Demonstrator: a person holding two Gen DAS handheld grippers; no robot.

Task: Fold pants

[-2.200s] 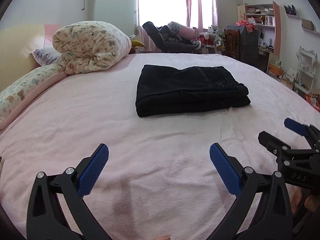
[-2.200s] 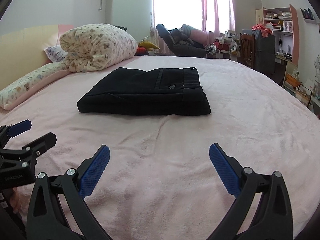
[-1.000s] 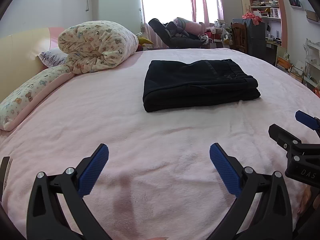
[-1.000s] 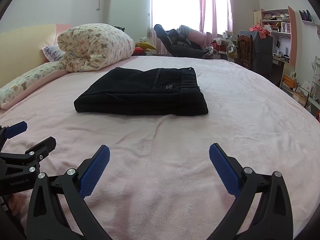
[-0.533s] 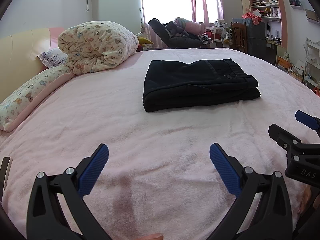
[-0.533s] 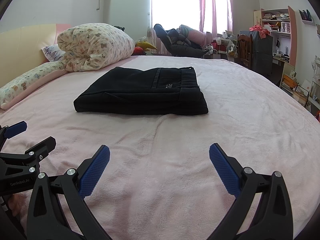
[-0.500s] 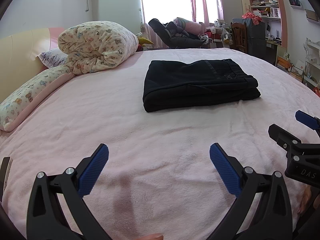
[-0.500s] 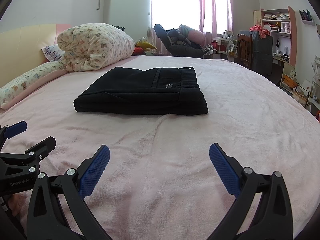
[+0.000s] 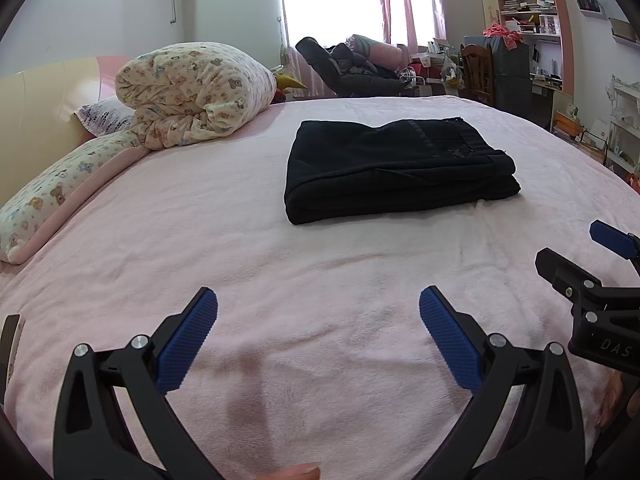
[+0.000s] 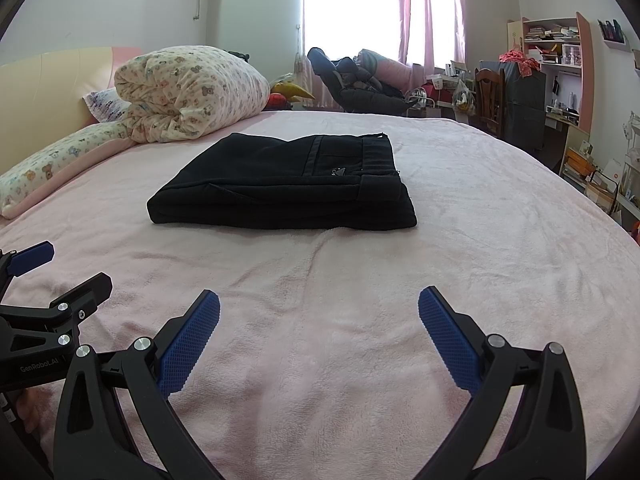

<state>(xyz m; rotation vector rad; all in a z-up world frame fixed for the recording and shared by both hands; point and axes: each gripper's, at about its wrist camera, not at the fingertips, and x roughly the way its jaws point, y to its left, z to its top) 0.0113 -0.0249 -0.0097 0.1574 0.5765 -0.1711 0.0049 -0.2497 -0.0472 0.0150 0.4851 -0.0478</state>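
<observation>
My left tongs [image 9: 318,334] are released, blue pads spread wide over the pink blanket [image 9: 320,272] with nothing between them. My right tongs [image 10: 319,334] are likewise released and carrying nothing. Both hang low over the near part of the bed, side by side: in the left wrist view the right tongs show at about 3 o'clock, and in the right wrist view the left tongs show at about 9 o'clock.

The black pants [image 9: 394,170] lie on the blanket as a compact rectangular stack, several layers thick along the near edge. From the left tongs they sit at roughly 1 o'clock, well apart from the pads; from the right tongs they sit at roughly 11 o'clock, also well apart (no contact with either pair). The waistband end with a pocket seam faces the right-hand side of the stack in both views.

A rolled quilt [image 9: 196,94] with a bear print rests toward the head of the bed at about 10 o'clock, clear of the pants. A long printed pillow [image 9: 60,196] lies along the bed's left edge just below it. Beyond the bed a dark recliner [image 10: 356,84] piled with clothing stands under the bright window, and shelving [image 10: 560,60] stands at about 2 o'clock.
</observation>
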